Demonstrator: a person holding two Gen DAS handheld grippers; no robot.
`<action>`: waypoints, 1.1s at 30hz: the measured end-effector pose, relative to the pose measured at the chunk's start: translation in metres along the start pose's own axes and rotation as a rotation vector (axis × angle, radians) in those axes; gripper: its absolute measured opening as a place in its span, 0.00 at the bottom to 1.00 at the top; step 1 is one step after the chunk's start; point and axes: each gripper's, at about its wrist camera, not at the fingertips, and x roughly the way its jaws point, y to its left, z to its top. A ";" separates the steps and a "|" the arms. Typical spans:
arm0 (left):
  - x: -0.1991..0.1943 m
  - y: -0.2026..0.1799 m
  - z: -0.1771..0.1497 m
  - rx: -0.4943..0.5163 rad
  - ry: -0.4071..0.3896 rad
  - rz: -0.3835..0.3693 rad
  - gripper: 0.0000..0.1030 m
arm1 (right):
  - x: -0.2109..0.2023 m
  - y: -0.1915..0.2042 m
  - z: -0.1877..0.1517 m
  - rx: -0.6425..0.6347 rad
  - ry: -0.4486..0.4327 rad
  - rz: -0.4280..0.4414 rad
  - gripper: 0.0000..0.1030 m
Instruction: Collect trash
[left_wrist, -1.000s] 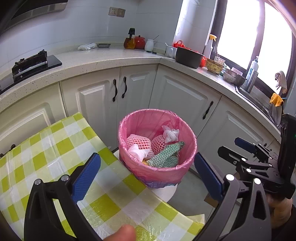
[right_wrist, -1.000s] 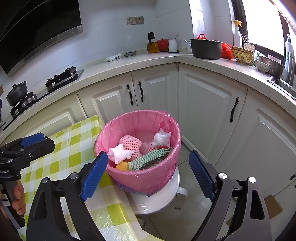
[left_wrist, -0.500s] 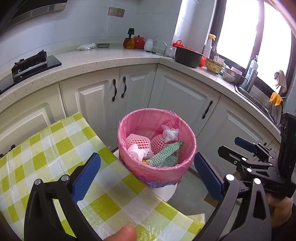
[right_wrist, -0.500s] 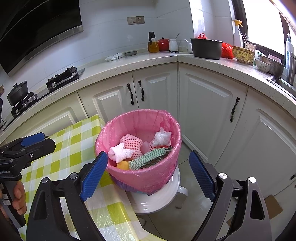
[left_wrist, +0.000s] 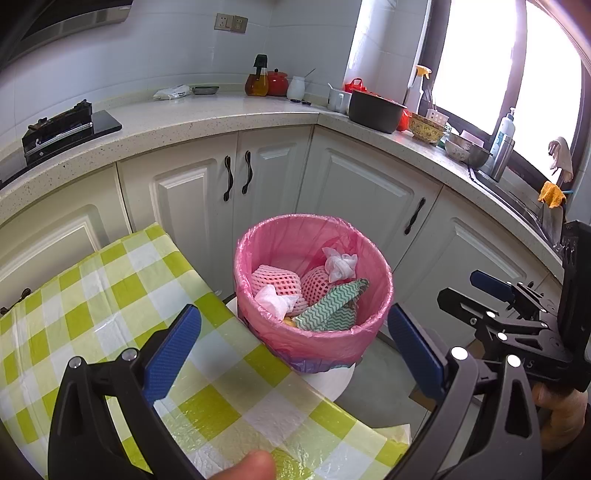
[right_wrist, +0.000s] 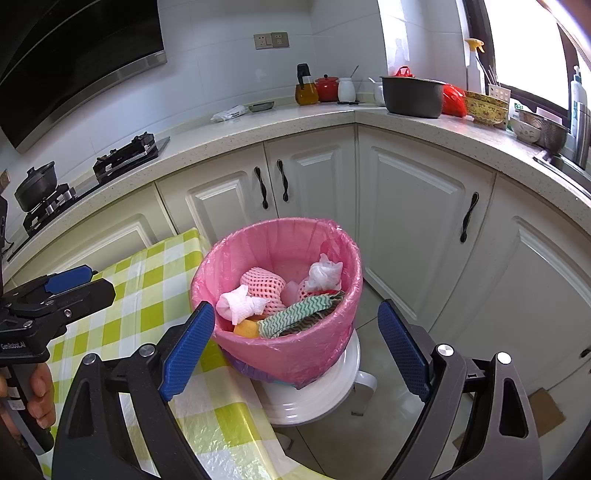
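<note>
A bin lined with a pink bag (left_wrist: 314, 339) (right_wrist: 291, 354) stands on a white stool (right_wrist: 325, 391) beside the table. It holds pink foam fruit nets (left_wrist: 277, 282) (right_wrist: 264, 282), crumpled white tissues (left_wrist: 340, 264) (right_wrist: 240, 304), a green zigzag cloth (left_wrist: 332, 304) (right_wrist: 295, 314) and something orange (right_wrist: 245, 328). My left gripper (left_wrist: 295, 350) is open and empty, in front of the bin. My right gripper (right_wrist: 295, 345) is open and empty, also in front of the bin. Each gripper shows in the other's view, the right one (left_wrist: 495, 291) to the bin's right and the left one (right_wrist: 66, 284) over the table.
A table with a green-and-white checked cloth (left_wrist: 92, 306) (right_wrist: 147, 280) lies left of the bin. White cabinets (left_wrist: 236, 184) and a worktop (left_wrist: 207, 122) with a stove (left_wrist: 62, 129), a pot (left_wrist: 375, 110) and bottles curve behind. A sink (left_wrist: 524, 206) is at the right.
Nearly nothing: both views have shifted very slightly. Both grippers stay open and the trash in the bin has not moved.
</note>
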 end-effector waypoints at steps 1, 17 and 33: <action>0.001 0.001 0.000 0.000 0.000 0.000 0.95 | 0.000 0.000 0.000 -0.001 0.000 0.000 0.82; 0.001 0.000 -0.001 0.000 0.002 0.001 0.95 | 0.000 0.000 0.000 0.000 0.000 0.001 0.82; 0.002 0.000 -0.004 0.015 0.008 -0.004 0.95 | 0.000 0.000 0.000 0.001 0.002 0.000 0.82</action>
